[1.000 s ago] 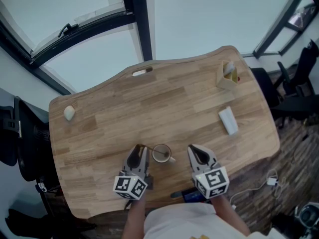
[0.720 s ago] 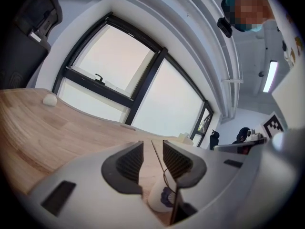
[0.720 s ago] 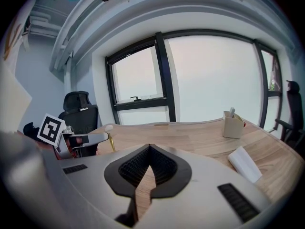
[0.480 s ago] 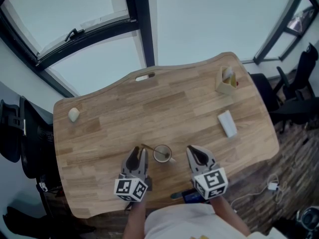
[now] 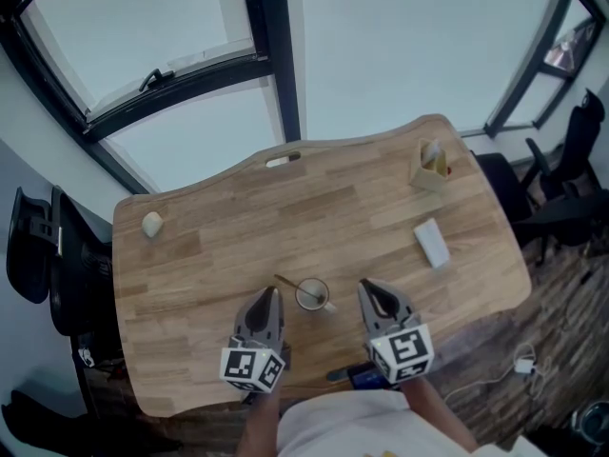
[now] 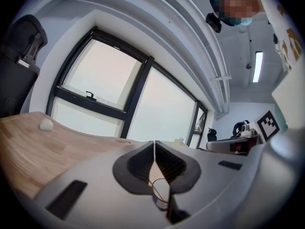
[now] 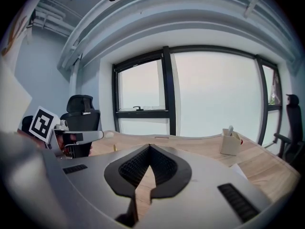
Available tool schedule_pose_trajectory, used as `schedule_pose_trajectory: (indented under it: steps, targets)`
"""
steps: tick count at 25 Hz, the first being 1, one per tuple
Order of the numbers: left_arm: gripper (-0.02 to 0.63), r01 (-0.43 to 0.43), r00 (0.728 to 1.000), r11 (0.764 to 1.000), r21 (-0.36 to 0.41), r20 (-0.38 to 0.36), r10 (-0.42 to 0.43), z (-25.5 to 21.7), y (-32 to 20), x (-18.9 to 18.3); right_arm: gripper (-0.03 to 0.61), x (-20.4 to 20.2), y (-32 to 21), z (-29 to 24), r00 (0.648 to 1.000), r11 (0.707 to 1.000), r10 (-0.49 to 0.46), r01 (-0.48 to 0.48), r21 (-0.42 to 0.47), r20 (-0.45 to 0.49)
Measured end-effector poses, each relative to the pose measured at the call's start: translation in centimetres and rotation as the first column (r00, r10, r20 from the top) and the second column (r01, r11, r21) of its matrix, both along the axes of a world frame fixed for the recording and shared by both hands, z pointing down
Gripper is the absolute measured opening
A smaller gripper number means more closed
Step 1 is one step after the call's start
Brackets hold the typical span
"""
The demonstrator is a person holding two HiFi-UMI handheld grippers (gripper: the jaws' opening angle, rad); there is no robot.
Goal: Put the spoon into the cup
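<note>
Wooden surface (image 5: 238,208) carries a pale cup (image 5: 311,294) near its front edge. The spoon (image 5: 285,283) stands in the cup, with its handle leaning out over the rim toward the far left.

The left gripper (image 5: 271,294) sits just left of the cup, its tip close to the spoon's handle end, with no contact visible. Its jaws have just been closing and now meet with nothing between them. The right gripper (image 5: 370,289) lies to the cup's right, a little further off. Its jaws are also closed and empty. The cup sits between the two grippers.

A beige holder (image 5: 431,169) at the far right corner contains a white item and something red and yellow. A white block (image 5: 431,244) lies nearer than it, well apart from the cup.

The head view alone shows the cup and spoon clearly. The left gripper view shows the left gripper (image 6: 154,142) seam-tight, plus a small pale round object (image 6: 46,124) on the surface's left side. The right gripper view shows the right gripper (image 7: 149,147), the holder (image 7: 230,144) with a white stick rising from it, and a black office chair (image 7: 81,109).
</note>
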State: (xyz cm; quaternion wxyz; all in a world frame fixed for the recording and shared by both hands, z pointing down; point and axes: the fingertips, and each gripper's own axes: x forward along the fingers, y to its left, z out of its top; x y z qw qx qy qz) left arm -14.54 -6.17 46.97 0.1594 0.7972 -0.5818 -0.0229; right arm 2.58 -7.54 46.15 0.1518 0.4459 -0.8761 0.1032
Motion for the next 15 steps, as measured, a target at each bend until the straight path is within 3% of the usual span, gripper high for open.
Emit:
schedule_pose_trajectory:
  steps: [1, 15]
  targets:
    - [0.000, 0.003, 1.000, 1.000, 0.002, 0.005, -0.003, -0.3, 0.2, 0.0, -0.003, -0.1, 0.1, -0.4, 1.000, 1.000, 0.000, 0.000, 0.008, 0.007]
    - [0.000, -0.001, 1.000, 1.000, 0.022, 0.023, 0.001, -1.9, 1.3, 0.0, -0.003, -0.6, 1.6, -1.6, 1.000, 0.999, -0.020, 0.019, 0.040, 0.013]
